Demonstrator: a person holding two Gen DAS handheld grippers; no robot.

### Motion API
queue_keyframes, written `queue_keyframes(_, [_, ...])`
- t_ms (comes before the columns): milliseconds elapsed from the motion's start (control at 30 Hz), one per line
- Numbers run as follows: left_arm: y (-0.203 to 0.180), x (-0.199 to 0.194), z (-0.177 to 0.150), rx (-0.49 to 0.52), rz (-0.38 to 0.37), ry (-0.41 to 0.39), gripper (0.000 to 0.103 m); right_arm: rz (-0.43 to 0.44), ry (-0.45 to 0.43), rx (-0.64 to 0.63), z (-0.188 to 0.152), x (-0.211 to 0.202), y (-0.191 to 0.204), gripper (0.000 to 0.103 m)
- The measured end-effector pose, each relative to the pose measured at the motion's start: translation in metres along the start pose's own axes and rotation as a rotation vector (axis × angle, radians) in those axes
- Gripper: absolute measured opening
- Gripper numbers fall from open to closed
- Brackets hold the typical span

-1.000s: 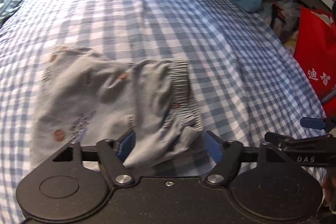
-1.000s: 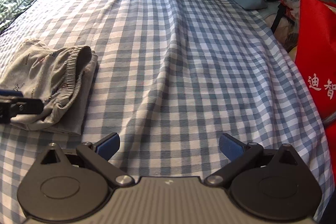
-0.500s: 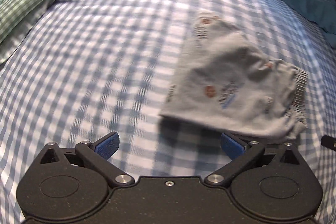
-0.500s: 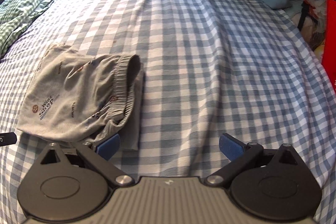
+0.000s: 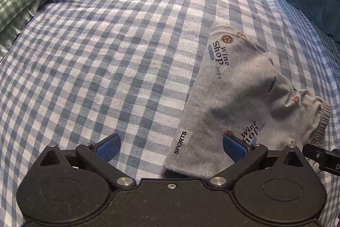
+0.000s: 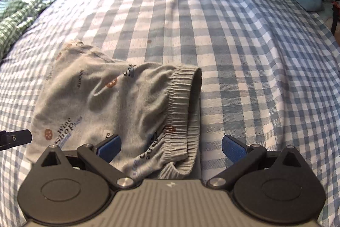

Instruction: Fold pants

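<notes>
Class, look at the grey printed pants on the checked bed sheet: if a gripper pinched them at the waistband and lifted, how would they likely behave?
The pants would probably hang limp: the cloth already sags into soft dips and creases. They look thin and small, so likely light. The gathered waistband seems thicker and may give a firmer pinch, while the layers, lying loosely folded on the bed sheet, could fall open.

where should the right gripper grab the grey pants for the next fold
Probably the elastic waistband of the grey pants. It stands up as a thick, bunched ridge at the bundle's right edge, so the right gripper, open just in front of it, could come in low from that side and pinch through the layers.
</notes>
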State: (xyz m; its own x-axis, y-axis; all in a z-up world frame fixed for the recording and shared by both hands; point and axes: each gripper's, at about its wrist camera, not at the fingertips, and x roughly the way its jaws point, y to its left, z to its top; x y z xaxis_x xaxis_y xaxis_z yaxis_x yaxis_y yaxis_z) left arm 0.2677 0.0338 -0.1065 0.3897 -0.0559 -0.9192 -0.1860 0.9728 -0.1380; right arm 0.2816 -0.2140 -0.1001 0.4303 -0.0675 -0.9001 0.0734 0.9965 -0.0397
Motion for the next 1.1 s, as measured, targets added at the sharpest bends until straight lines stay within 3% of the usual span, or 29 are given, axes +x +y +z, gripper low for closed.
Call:
queue_keyframes(133, [-0.001,0.016,-0.008,0.039,0.039,0.059,0.102,-0.053,0.051,0.008,-0.011,0.011,-0.007,0.103])
queue_keyframes(300, [0.021,0.018,-0.026,-0.06,0.0,0.082,0.102,-0.024,0.072,0.077,-0.036,0.01,-0.03,0.103])
queue_keyframes(600, [0.014,0.007,-0.046,0.069,0.125,0.159,0.102,0.008,0.052,0.139,-0.052,-0.01,-0.059,0.103])
queue_keyframes(800, [0.012,-0.016,-0.04,0.08,0.126,0.129,0.102,0.022,-0.013,0.147,-0.054,-0.03,-0.075,0.103])
queue_keyframes(1100, [-0.01,-0.023,0.004,0.12,0.11,0.041,0.102,0.032,-0.115,0.085,-0.003,-0.022,-0.061,0.103])
